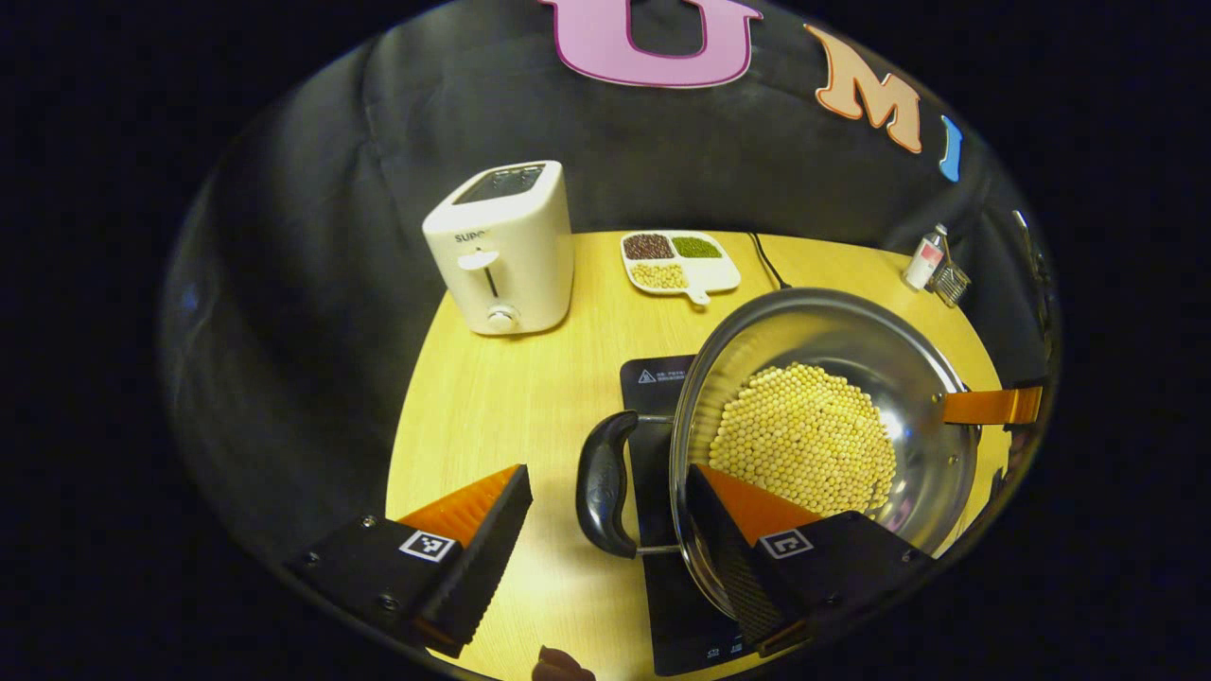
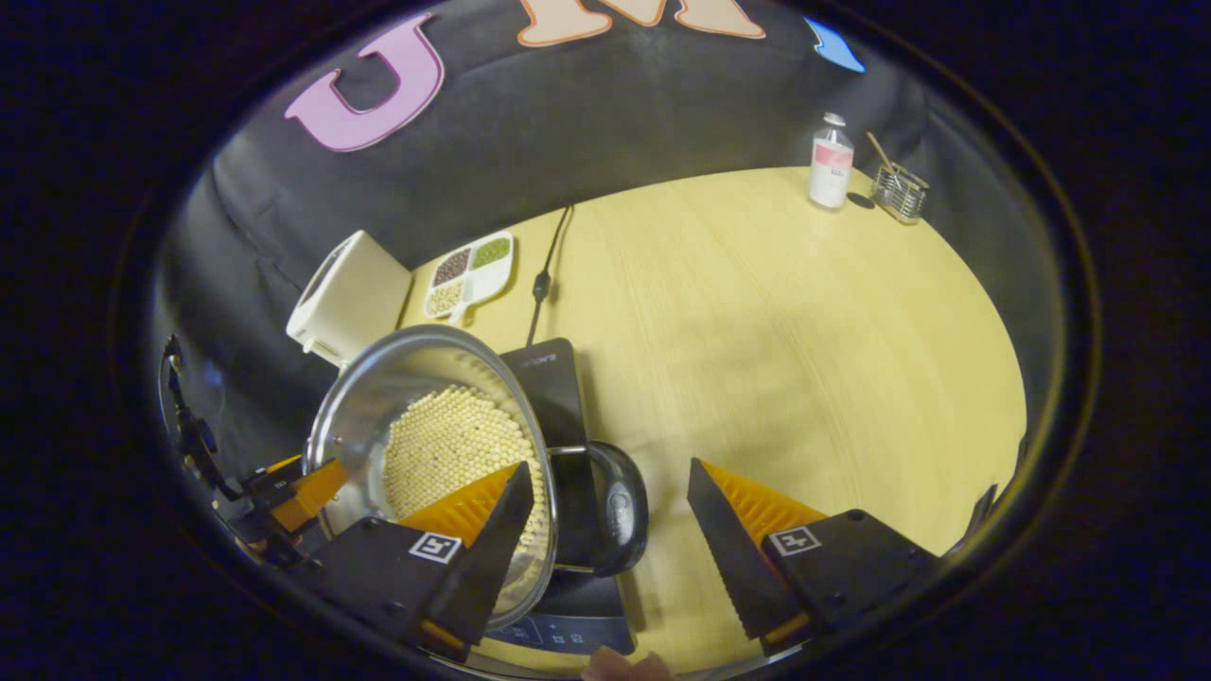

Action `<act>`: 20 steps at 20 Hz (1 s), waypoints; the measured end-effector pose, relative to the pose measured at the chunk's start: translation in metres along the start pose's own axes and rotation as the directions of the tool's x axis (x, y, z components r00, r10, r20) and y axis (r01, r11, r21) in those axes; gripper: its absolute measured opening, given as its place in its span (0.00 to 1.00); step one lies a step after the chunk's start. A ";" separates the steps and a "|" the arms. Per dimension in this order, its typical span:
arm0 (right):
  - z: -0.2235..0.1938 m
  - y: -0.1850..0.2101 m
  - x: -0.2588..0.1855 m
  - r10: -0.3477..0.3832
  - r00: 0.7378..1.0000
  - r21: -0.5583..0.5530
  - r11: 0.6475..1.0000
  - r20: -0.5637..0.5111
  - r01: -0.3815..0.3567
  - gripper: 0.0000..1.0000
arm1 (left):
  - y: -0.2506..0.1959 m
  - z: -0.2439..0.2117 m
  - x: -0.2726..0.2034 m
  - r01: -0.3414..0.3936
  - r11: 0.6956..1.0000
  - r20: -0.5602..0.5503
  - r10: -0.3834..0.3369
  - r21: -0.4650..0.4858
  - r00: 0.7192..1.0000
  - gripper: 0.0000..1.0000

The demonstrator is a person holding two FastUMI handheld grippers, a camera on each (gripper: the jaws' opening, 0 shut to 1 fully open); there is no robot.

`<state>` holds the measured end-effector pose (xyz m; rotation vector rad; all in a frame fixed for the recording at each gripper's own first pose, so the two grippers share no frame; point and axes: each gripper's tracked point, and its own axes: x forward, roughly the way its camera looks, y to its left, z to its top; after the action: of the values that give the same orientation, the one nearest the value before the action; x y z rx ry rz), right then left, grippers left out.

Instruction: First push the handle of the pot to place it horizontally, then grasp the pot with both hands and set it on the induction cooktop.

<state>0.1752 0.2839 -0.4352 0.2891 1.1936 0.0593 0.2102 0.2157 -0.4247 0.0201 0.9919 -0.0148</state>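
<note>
Pot [image 1: 823,426] of beans sits on the black cooktop [image 1: 662,473] on the yellow counter [image 2: 757,312]; both grippers' fingers [image 1: 492,539] spread wide around its handles [image 2: 605,511]

Pot [image 1: 823,435] apparently on induction cooktop [image 1: 662,492]

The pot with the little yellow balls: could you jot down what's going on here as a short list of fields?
Pot: steel pot holding yellow beans, over the black induction cooktop
Handles: black loops, one between the left gripper fingers, the other between the right gripper fingers
Grippers: both open, neither pressing a handle
Table: yellow wood
Other items: white toaster, divided dish of beans, bottle, wire holder
</note>
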 end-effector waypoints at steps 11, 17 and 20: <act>0.038 -0.046 -0.127 0.257 0.927 -0.084 0.966 0.273 -0.243 1.00 | -0.078 0.028 -0.152 -0.096 0.992 0.262 0.116 -0.087 0.958 0.99; 0.028 -0.084 -0.177 0.303 0.884 -0.138 0.953 0.357 -0.271 0.92 | -0.143 0.019 -0.212 -0.029 0.985 0.333 0.084 -0.168 0.939 0.98; 0.040 -0.102 -0.212 0.302 0.841 -0.136 0.953 0.449 -0.269 0.92 | -0.160 0.028 -0.240 -0.012 0.988 0.396 0.073 -0.154 0.915 0.98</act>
<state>0.1223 0.1368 -0.2555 0.3959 0.6586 0.2771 0.0987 0.0554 -0.2105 -0.0955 0.5774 0.0931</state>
